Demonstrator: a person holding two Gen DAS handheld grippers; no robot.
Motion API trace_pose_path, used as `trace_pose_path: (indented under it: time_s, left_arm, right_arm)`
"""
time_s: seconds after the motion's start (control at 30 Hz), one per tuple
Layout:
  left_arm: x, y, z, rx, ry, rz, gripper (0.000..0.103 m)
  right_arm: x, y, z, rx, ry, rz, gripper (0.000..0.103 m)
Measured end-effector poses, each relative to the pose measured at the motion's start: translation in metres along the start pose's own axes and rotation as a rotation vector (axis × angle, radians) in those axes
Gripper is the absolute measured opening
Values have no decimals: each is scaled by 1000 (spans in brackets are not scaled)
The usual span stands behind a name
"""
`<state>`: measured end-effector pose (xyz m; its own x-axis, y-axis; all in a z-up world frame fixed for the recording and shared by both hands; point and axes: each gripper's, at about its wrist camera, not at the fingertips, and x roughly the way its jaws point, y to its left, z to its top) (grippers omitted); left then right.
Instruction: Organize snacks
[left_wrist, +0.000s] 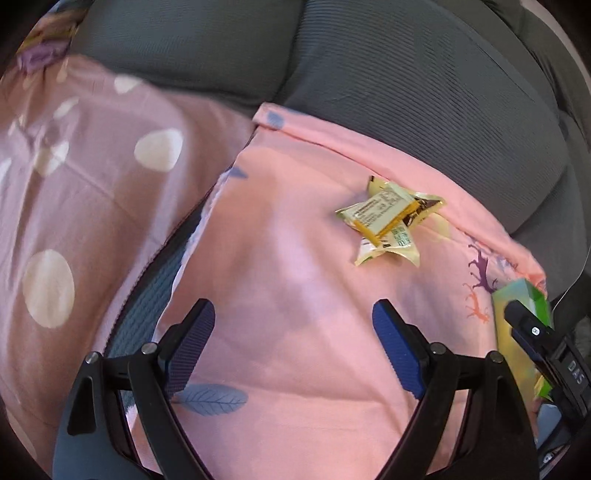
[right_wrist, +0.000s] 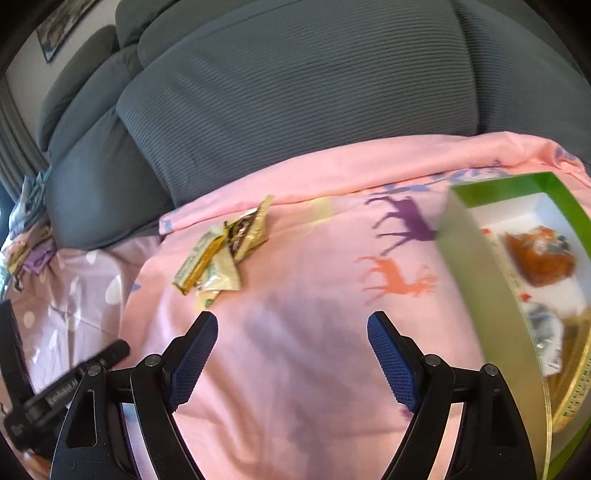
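Note:
A small pile of pale yellow snack packets (left_wrist: 389, 218) lies on the pink sheet (left_wrist: 295, 295), ahead and to the right of my open left gripper (left_wrist: 293, 314). In the right wrist view the same snack packets (right_wrist: 221, 251) lie ahead and to the left of my open right gripper (right_wrist: 291, 325). Nothing is between either pair of jaws. A green box (right_wrist: 480, 288) at the right holds an orange packet (right_wrist: 539, 258) and other wrapped snacks. The green box (left_wrist: 521, 321) shows at the left wrist view's right edge, partly hidden by the other gripper's finger (left_wrist: 532, 328).
Grey sofa cushions (right_wrist: 295, 92) rise behind the sheet. A mauve spotted cloth (left_wrist: 92, 203) covers the seat to the left, with a gap showing grey fabric between the two cloths. The left gripper's body (right_wrist: 74, 380) shows at the right wrist view's lower left.

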<state>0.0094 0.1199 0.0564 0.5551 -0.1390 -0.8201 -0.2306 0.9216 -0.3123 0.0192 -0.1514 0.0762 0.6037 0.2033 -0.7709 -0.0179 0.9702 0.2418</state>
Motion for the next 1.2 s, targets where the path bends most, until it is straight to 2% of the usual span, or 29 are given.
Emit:
trace_pose_path:
  time_s: [0.23,0.3,0.37,0.47,0.7,0.73,0.8,0.9,1.1,1.2]
  left_arm:
    - [2,20,8,-84,18,1,87]
    - [3,22,10,-94,20,-4,87]
    - [4,23,11,-95,19,-2,87]
    - [2,24,13,-95,16,1,87]
    - [2,23,13,-85,15,6,87]
    - [2,23,13,-83,15,6,87]
    - [2,21,13,-75,15,3,87]
    - [2,20,12,-70,17,-2,87]
    - [2,18,11,-61,16,4,87]
    - [2,17,10,-57,19,-2,87]
  right_arm:
    - [38,41,45,-80,70,-19,84]
    - [52,46,58,-50,89,-14,84]
    - [70,51,65,2,137,2,84]
    - [101,68,68,15,231,45,84]
    - [149,108,59,-57,264,-105,83]
    - [155,108,57,-54,271,-119,81]
    - [161,106,54,-57,273,-148,54]
    - [155,103,52,-79,259,-108,42]
    - [113,90,52,-102,229,-50,29]
    - [87,79,45,-107,222,-12,28]
